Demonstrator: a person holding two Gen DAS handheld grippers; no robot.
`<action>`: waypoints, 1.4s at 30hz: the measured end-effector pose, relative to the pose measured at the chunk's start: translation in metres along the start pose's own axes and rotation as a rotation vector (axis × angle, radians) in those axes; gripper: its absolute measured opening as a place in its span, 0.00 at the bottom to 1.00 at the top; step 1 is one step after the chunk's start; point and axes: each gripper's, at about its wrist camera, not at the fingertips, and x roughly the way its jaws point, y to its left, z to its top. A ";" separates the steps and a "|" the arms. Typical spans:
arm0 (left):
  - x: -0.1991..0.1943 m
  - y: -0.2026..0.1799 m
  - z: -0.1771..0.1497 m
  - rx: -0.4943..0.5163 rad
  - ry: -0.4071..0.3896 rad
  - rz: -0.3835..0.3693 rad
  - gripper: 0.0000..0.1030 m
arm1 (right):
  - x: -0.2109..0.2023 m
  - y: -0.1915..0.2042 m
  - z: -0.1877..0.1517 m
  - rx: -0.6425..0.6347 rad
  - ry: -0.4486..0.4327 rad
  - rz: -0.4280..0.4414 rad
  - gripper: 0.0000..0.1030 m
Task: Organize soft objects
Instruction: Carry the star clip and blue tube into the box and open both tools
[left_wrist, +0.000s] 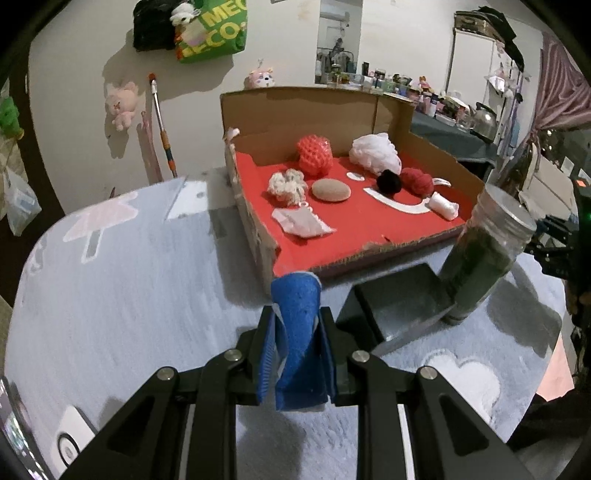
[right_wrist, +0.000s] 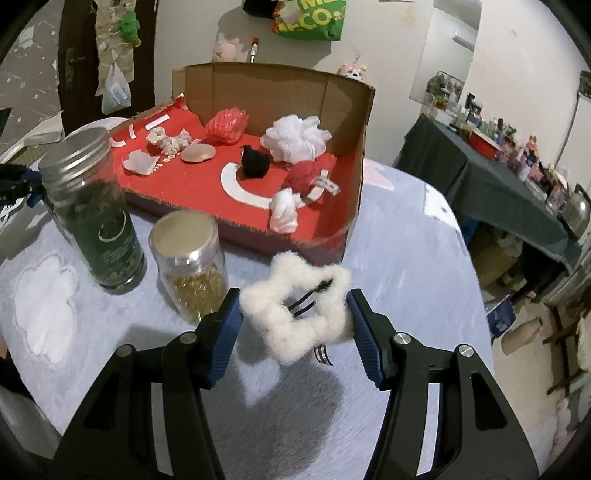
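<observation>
My left gripper (left_wrist: 296, 325) is shut on a folded blue sponge cloth (left_wrist: 297, 332), held above the table just before the near corner of the cardboard box (left_wrist: 255, 225). My right gripper (right_wrist: 293, 314) is shut on a fluffy white star-shaped hair clip (right_wrist: 295, 314), held above the table near the box's front wall (right_wrist: 258, 236). The red-floored box holds several soft things: a white mesh pouf (left_wrist: 375, 153), a coral net ball (left_wrist: 314, 153), a black pompom (left_wrist: 388, 181), a red yarn ball (left_wrist: 417, 181) and a beige sponge (left_wrist: 330, 190).
A tall dark green jar with a metal lid (right_wrist: 92, 214) and a shorter jar of gold beads (right_wrist: 192, 262) stand left of my right gripper. A black tray (left_wrist: 399, 302) lies right of my left gripper. The table has a pale blue fuzzy cover (left_wrist: 129, 295).
</observation>
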 end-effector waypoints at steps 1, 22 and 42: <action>0.000 0.000 0.004 0.006 -0.002 -0.002 0.23 | 0.000 -0.001 0.003 -0.008 -0.003 -0.004 0.54; 0.082 -0.043 0.110 0.116 0.163 -0.179 0.23 | 0.063 -0.005 0.109 -0.050 0.048 0.311 0.54; 0.172 -0.084 0.136 0.252 0.386 -0.155 0.24 | 0.152 0.032 0.132 -0.113 0.336 0.418 0.54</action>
